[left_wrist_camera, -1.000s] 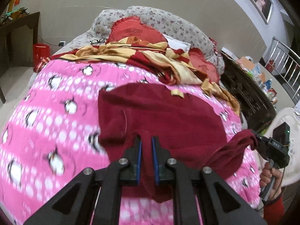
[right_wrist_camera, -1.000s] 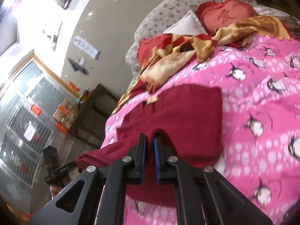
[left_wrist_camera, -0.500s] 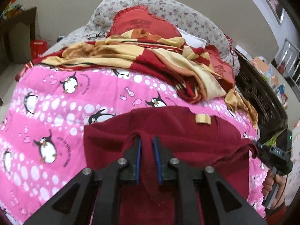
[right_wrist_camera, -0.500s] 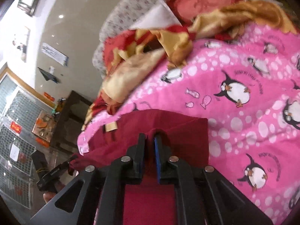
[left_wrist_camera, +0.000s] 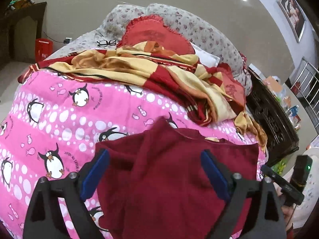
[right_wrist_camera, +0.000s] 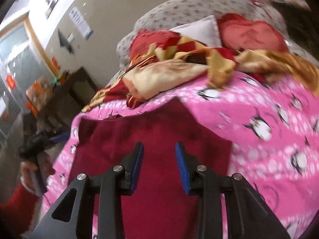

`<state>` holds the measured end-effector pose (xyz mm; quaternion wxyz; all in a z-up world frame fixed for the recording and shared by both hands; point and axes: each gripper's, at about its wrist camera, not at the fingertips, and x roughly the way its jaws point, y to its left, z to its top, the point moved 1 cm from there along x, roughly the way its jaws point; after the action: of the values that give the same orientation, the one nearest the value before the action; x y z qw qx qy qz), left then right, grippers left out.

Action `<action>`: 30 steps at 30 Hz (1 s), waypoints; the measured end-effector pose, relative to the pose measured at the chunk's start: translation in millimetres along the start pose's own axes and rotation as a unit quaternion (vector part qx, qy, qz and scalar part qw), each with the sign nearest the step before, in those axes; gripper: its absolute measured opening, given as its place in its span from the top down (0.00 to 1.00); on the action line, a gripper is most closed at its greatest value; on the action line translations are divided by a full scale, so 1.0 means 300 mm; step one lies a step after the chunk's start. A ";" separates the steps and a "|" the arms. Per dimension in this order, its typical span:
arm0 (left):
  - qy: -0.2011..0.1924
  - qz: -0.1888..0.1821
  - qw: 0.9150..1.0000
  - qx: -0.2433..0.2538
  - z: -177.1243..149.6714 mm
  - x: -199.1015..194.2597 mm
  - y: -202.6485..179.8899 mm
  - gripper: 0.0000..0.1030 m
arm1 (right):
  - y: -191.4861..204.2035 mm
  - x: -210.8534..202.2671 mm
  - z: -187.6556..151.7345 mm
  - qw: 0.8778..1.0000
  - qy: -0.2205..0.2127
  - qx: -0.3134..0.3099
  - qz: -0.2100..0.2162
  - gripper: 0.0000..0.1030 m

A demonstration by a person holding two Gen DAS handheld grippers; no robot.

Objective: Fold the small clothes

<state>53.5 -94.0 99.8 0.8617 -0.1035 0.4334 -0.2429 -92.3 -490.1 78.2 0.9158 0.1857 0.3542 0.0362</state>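
One dark red garment (left_wrist_camera: 169,169) lies spread on a pink penguin-print blanket (left_wrist_camera: 59,119) covering the bed, near the blanket's front edge and just short of one rumpled red-and-gold checked cloth (left_wrist_camera: 159,73) heaped farther back. Two grippers are over it. The left gripper (left_wrist_camera: 155,171) has its two blue-padded fingers (left_wrist_camera: 95,171) spread wide apart above the garment, holding nothing. The right gripper (right_wrist_camera: 159,159) has its fingers parted too, less widely, with only the flat cloth showing between them. At the head of the bed sit one red heart-shaped cushion (left_wrist_camera: 157,33), one white pillow (left_wrist_camera: 207,56) partly buried under the checked cloth, and a grey flowered headboard cushion (left_wrist_camera: 199,27); one pair of glasses (left_wrist_camera: 106,43) rests beside the heart cushion. One dark wooden cabinet (left_wrist_camera: 269,123) stands at the bedside. The garment's near part is cut off by the bottom of both views and partly hidden behind the gripper fingers, so its full shape cannot be made out. The right wrist view is motion-blurred, and the other gripper at its left edge is only a dark smear.
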 end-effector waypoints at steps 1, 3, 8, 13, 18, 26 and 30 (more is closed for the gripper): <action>0.000 0.005 1.000 0.005 -0.002 0.010 -0.005 0.08 | 0.010 0.046 0.022 1.000 0.003 -0.003 -0.015 0.39; 0.005 0.020 1.000 0.011 0.000 0.041 -0.014 0.08 | 0.003 0.102 0.045 0.999 0.002 0.001 -0.032 0.39; 0.041 0.094 0.995 -0.007 0.010 0.211 0.030 0.09 | -0.081 0.261 0.088 0.996 0.026 0.061 -0.066 0.39; 0.060 0.125 0.990 0.001 0.015 0.306 0.072 0.08 | -0.072 0.255 0.098 0.996 0.030 0.037 -0.070 0.40; 0.046 0.123 0.991 0.015 0.007 0.227 0.064 0.08 | -0.045 0.082 0.041 0.998 0.027 0.029 -0.047 0.40; 0.024 0.109 0.993 0.042 -0.102 0.023 0.040 0.08 | -0.026 -0.046 -0.184 0.997 0.069 0.012 -0.030 0.40; 0.024 0.120 0.991 0.059 -0.160 -0.011 0.017 0.08 | -0.074 0.044 -0.242 0.993 0.102 0.024 -0.057 0.41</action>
<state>15.3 -86.5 71.1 0.8786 0.0058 0.4479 -0.1656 -131.9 -485.2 12.4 0.8706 0.1824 0.4569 -0.0061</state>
